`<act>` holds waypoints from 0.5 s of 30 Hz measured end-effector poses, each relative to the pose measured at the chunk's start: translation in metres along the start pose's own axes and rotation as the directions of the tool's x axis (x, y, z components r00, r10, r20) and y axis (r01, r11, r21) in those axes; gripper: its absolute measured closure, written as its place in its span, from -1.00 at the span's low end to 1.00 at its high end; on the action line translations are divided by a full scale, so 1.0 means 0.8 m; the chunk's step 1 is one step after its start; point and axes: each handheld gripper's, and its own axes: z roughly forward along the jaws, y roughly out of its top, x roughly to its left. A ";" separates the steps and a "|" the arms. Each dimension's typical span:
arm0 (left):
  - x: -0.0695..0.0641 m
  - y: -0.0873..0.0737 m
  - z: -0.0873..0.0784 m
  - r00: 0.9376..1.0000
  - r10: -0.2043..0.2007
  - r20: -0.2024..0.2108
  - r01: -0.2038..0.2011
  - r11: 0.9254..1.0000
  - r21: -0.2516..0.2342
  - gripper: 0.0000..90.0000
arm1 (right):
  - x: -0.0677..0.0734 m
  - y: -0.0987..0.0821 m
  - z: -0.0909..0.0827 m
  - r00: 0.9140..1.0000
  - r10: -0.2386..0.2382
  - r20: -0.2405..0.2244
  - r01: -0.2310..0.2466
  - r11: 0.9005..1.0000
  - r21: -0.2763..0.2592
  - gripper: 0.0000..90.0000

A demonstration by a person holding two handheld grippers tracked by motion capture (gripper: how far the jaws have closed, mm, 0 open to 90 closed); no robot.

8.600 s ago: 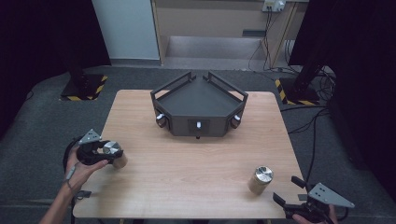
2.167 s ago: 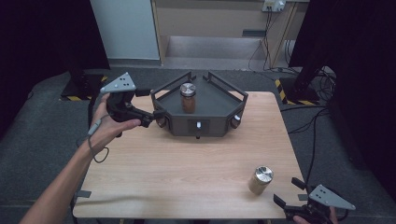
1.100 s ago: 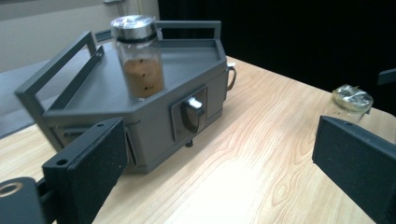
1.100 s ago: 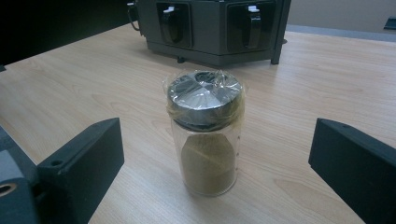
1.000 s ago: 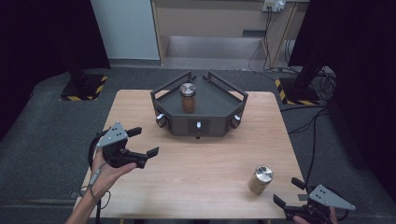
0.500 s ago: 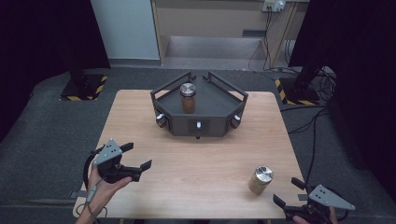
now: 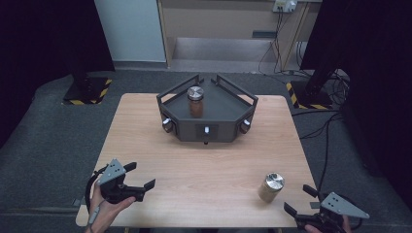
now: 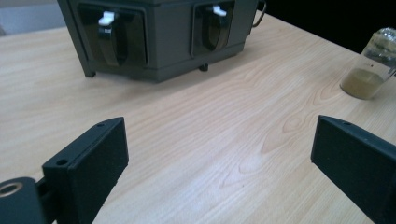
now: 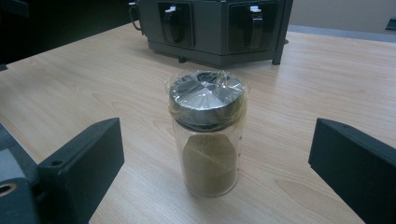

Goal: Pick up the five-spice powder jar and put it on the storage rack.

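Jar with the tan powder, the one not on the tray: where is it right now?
The tan-powder jar stands upright on the table, at its near right in the high view, just ahead of the open right tool and far from the black tray.

Bare tabletop (image 7: pixel 209 170) lay all around the near jar (image 7: pixel 270 187), open toward the dark tray (image 7: pixel 206 127) that stood well apart behind it. The right tongs (image 7: pixel 301 200), jaws spread wide, had an unblocked line to that jar, with room on both its sides. From the left tongs (image 7: pixel 140 175), also spread, wood ran free across to the jar. The tray's rails hemmed the far jar (image 7: pixel 196 101).
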 end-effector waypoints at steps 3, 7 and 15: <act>-0.001 -0.006 -0.001 1.000 -0.010 -0.001 0.010 1.000 0.018 -0.93 | 0.000 0.000 0.000 1.000 -0.001 0.000 0.001 1.000 -0.001 -0.91; -0.004 -0.013 -0.005 1.000 -0.016 -0.014 0.017 1.000 0.026 -0.93 | 0.000 0.000 0.000 1.000 -0.001 -0.002 0.001 1.000 -0.001 -0.91; -0.006 -0.021 -0.013 0.999 -0.026 -0.035 0.027 0.999 0.024 -0.92 | 0.000 0.001 0.001 1.000 -0.003 -0.006 0.003 1.000 -0.001 -0.92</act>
